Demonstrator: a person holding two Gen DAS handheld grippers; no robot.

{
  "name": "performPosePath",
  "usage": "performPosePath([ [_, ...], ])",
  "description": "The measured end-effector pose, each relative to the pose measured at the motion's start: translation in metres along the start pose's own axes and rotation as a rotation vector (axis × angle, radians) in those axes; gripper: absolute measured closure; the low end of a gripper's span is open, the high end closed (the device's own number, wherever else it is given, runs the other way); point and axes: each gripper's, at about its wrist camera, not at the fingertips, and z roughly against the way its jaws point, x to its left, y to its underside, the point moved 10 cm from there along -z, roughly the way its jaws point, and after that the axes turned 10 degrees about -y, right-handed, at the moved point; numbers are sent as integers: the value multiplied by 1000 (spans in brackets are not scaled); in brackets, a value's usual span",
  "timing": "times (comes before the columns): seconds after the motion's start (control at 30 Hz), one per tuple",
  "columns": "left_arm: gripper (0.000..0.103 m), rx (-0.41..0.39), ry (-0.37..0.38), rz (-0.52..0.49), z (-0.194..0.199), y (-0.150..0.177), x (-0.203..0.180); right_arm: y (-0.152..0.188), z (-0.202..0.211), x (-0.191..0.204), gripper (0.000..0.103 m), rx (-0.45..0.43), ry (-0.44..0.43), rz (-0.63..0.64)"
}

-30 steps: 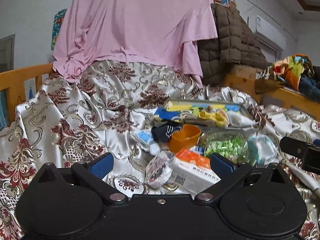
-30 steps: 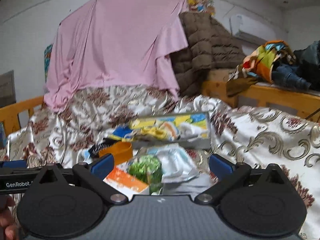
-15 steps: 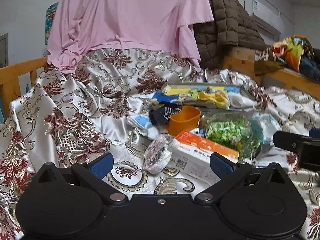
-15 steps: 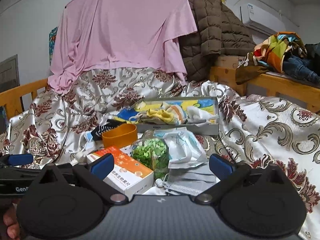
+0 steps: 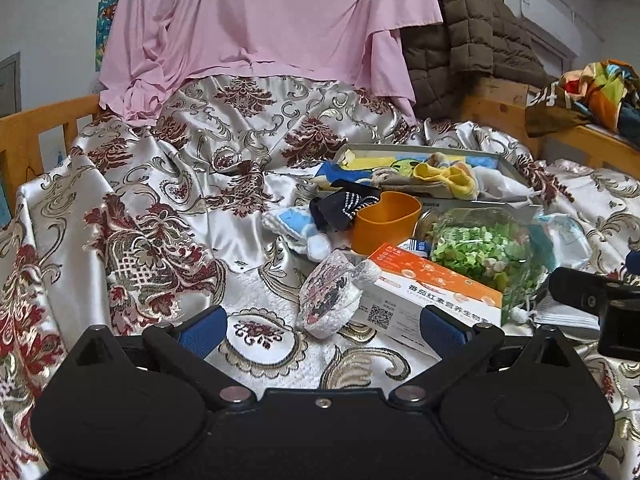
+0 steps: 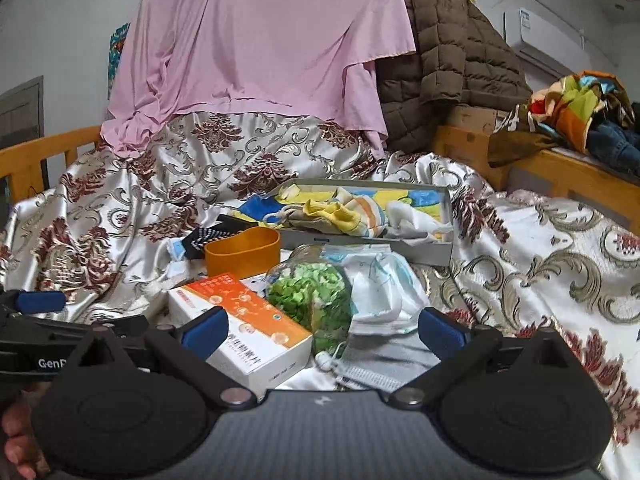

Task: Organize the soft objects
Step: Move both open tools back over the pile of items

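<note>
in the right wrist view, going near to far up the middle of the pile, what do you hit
orange and white box → bag of green bits → orange cup → grey tray of socks → pink sheet

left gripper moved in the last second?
Yes. The left gripper has moved forward and tipped down: the orange-and-white box now sits higher and larger against its fingers.

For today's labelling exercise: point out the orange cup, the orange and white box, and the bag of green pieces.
orange cup [image 5: 385, 222], left wrist view, front wall.
orange and white box [image 6: 236, 312], right wrist view, top face.
bag of green pieces [image 6: 310, 294], right wrist view, bulging middle.
</note>
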Motion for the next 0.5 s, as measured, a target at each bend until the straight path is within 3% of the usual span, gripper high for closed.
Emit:
performPosePath([
  [0.23,1,2,-7,-67,-22,-4,-10,-7,-29,-11,0,1,58,56],
  [0.5,1,38,1,-27,-44,-1,-12,-7,-55,-19,0,22,80,76],
])
